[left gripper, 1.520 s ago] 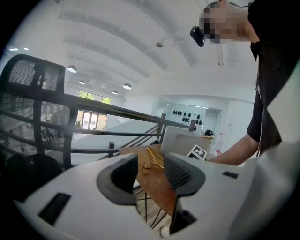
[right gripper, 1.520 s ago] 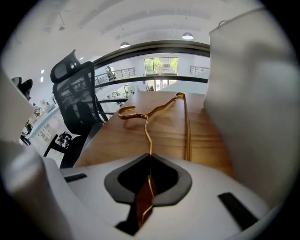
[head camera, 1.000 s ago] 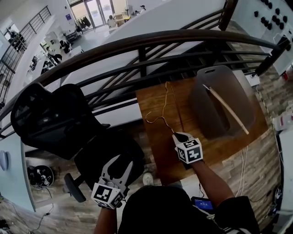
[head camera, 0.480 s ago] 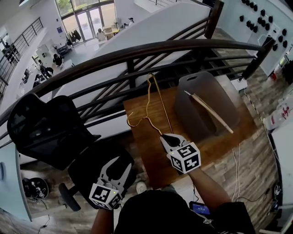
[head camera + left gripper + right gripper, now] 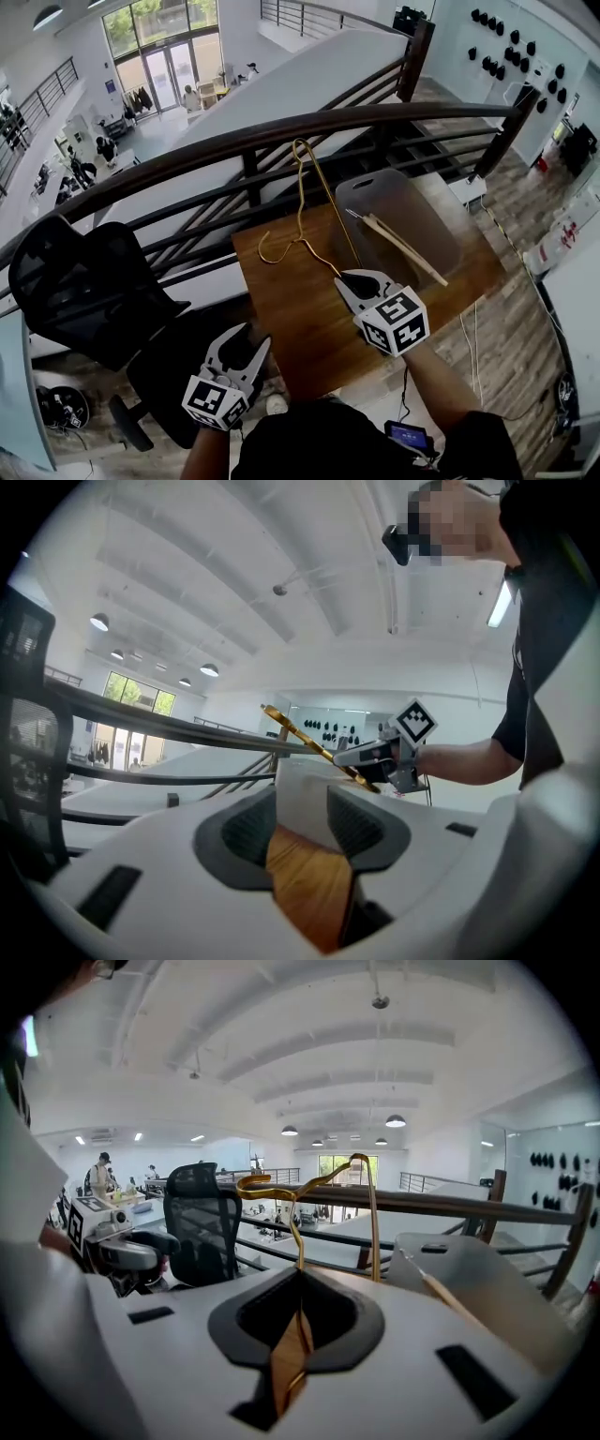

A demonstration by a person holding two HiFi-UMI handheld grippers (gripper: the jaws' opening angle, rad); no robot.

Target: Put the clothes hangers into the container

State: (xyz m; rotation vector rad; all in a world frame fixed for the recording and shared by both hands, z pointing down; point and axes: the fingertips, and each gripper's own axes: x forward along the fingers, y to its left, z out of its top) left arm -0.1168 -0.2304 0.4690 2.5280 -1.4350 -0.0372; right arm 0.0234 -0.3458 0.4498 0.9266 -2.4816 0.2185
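Right gripper (image 5: 349, 278), lower centre of head view: jaws pinched shut on the gold wire hanger (image 5: 300, 197), which stands up over the wooden table (image 5: 281, 309), just left of the grey container (image 5: 370, 187). A wooden hanger (image 5: 405, 247) lies inside the container. Left gripper (image 5: 246, 339), lower left: jaws half apart, empty.

- Thin gold wire clothes hanger (image 5: 330, 206): held in the air, roughly upright, one end pinched in the closed right gripper (image 5: 354, 277).
- Pale wooden clothes hanger (image 5: 398, 248): lies slantwise inside the container.
- Translucent grey plastic container (image 5: 412, 202): open-topped, stands on the wooden tabletop (image 5: 281, 300).
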